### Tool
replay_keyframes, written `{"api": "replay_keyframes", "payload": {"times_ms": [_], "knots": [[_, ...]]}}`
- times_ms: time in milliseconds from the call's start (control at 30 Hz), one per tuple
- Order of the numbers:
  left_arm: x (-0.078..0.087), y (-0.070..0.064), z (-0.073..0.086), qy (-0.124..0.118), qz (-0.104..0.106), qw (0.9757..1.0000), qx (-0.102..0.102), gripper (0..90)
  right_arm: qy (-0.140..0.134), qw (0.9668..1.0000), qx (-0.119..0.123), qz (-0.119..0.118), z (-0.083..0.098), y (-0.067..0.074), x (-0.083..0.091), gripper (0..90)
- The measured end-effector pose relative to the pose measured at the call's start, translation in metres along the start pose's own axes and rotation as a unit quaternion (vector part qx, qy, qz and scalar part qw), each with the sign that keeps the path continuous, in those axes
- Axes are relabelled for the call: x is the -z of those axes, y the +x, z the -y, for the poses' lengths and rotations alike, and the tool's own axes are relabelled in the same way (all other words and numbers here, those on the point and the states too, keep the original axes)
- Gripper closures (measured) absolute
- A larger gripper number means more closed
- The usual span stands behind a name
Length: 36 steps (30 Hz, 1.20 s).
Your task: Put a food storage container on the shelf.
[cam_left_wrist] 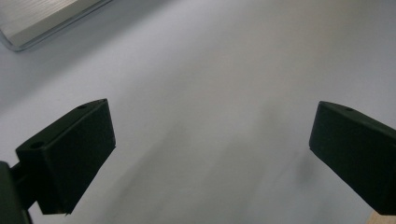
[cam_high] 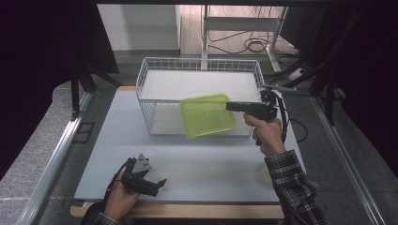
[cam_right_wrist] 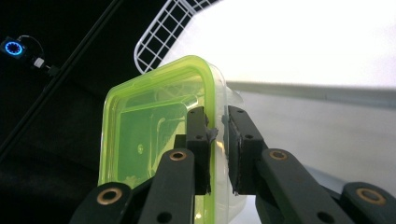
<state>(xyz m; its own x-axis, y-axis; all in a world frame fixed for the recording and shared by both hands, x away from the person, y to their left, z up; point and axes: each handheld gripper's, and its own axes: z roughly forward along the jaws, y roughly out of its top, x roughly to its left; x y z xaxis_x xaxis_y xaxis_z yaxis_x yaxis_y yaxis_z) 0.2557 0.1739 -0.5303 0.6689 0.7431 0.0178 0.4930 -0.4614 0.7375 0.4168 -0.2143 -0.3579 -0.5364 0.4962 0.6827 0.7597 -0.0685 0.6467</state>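
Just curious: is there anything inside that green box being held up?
The green box in the right gripper looks empty through its clear walls; the jaws cover a strip of its inside.

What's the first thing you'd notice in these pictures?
The bright green container stands out at once: the right gripper holds it by its rim, in the air, in front of the white wire basket at the table's far side. The left gripper rests near the front edge with its jaws wide open.

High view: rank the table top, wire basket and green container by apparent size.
1. Table top, largest.
2. Wire basket.
3. Green container, smallest, though it is held up nearer the camera.
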Motion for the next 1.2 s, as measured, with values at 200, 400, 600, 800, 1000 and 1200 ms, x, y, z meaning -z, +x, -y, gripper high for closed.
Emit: {"api": "replay_keyframes", "payload": {"times_ms": [200,400,600,800,1000,1200], "knots": [[0.001,0.002,0.000,-0.004,-0.001,1.0000,0.006,0.0,-0.012,0.9998,0.009,0.009,-0.012,0.005,-0.001,80.0],[0.001,0.003,0.001,-0.004,0.000,0.9999,0.009,0.0,-0.024,0.9994,0.012,0.021,-0.023,0.009,-0.004,80.0],[0.001,0.003,0.001,-0.004,0.001,0.9999,0.010,0.0,-0.036,0.9987,0.014,0.034,-0.035,0.013,-0.008,80.0],[0.002,0.004,0.001,-0.002,0.006,0.9998,0.018,0.0,-0.047,0.9976,0.017,0.048,-0.047,0.016,-0.015,80.0],[0.001,0.003,0.001,0.000,0.008,0.9998,0.017,0.0,-0.059,0.9961,0.021,0.062,-0.058,0.017,-0.020,80.0],[0.001,0.003,0.001,0.000,0.007,0.9998,0.017,0.0,-0.071,0.9943,0.020,0.077,-0.066,0.016,-0.028,80.0]]}}
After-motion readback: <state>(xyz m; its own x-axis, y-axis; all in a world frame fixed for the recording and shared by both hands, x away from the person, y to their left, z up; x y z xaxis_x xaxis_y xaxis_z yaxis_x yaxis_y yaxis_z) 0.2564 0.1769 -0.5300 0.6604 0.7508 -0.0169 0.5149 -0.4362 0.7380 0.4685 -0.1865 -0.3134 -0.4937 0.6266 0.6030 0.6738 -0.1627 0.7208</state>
